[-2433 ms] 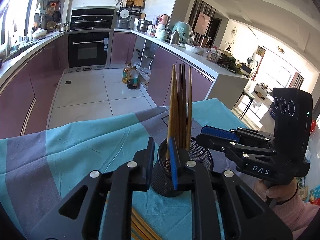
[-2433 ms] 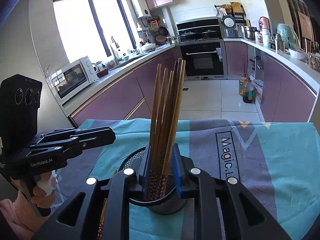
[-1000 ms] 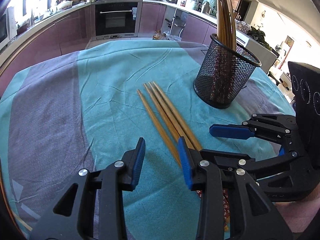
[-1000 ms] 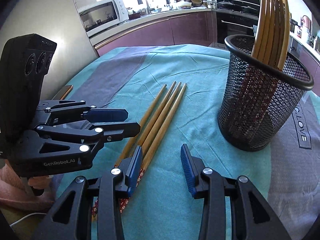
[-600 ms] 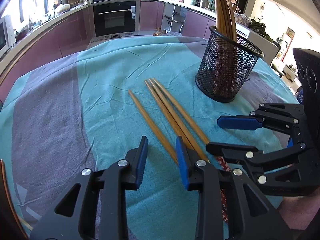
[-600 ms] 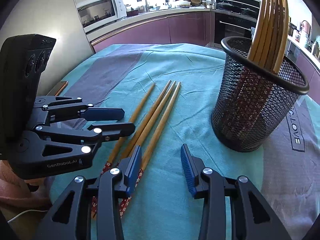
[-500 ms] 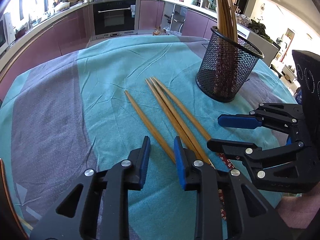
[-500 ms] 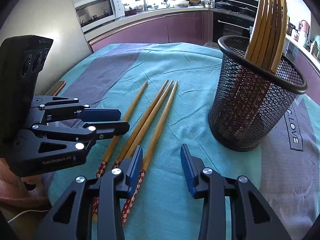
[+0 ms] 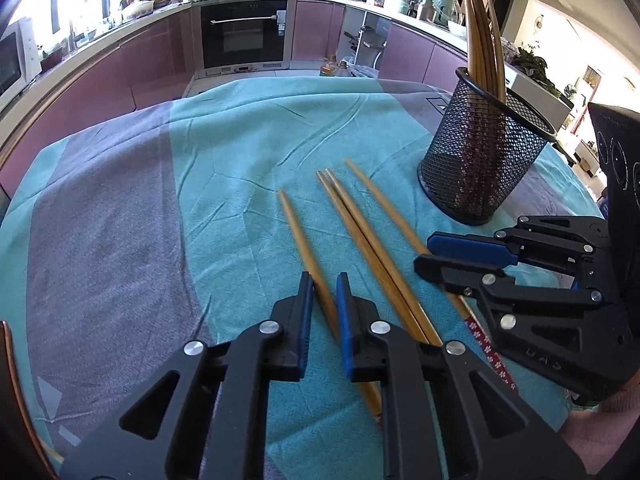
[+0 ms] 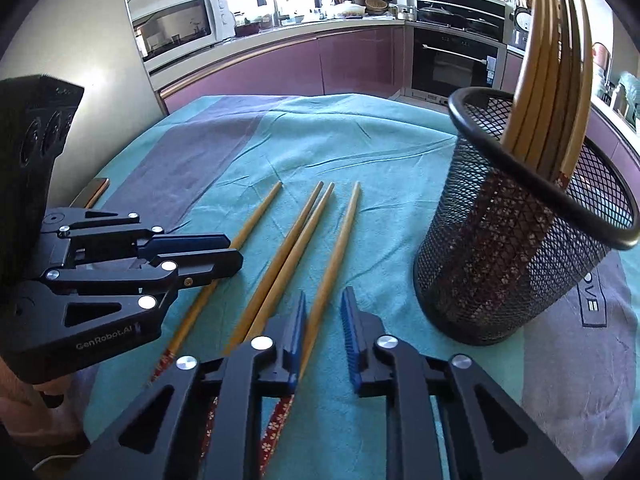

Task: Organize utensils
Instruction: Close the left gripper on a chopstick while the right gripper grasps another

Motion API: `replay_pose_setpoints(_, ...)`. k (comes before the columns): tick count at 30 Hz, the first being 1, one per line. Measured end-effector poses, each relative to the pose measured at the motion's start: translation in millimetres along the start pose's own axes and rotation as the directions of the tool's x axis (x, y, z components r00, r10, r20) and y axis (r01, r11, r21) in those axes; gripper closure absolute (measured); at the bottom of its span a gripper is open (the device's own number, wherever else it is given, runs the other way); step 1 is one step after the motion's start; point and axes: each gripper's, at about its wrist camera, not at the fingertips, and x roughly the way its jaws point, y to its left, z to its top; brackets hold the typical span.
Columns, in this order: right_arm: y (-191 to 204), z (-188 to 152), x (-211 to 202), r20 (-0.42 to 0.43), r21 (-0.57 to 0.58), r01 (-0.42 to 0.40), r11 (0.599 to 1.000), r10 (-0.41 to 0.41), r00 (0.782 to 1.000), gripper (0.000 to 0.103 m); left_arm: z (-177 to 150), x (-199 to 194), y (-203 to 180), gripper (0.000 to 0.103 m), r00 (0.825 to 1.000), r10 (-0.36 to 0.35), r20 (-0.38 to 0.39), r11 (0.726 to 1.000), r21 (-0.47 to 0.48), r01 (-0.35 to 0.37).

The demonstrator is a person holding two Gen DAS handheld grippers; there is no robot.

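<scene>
Chopsticks, four of them, lie loose on the cloth [image 9: 240, 140], slim tapered bamboo rods with tips pointing away from me, each with a red flower-patterned grip end near the tongs. Two lie pressed side by side as a middle pair [image 9: 352, 216], and one lies apart on either side.

Left tongs [image 9: 323, 280] are closed down to a narrow slot, their ribbed blue pads pinching the leftmost stick [image 9: 298, 232] partway along its shaft. The stick lies flat on the cloth.

Right tongs [image 10: 322, 298] are drawn in just as tight around the rightmost stick [image 10: 340, 236]. It sits against one pad, and from that camera a thin sliver of cloth shows beside the other. From the left camera, though, the two fingers look all but together on it.

The two tools sit side by side, both angled down at the table.

Off to the right stands the cup [image 9: 480, 160], a round black wire-mesh holder with a smooth rolled rim, upright. A bundle of matching sticks [image 10: 552, 80] leans inside it, tips up. The cloth itself is soft, creased weave in teal and grey-purple bands.
</scene>
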Motion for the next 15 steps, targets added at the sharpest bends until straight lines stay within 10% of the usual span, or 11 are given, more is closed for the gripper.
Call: replay_pose_setpoints(15,-12,-6,-22,0.054,0.070,-0.084,0.994,0.080,0.995,0.097,-6,-21,6,0.095,0.999,-0.031,0.038,0.999,-0.042,0.033)
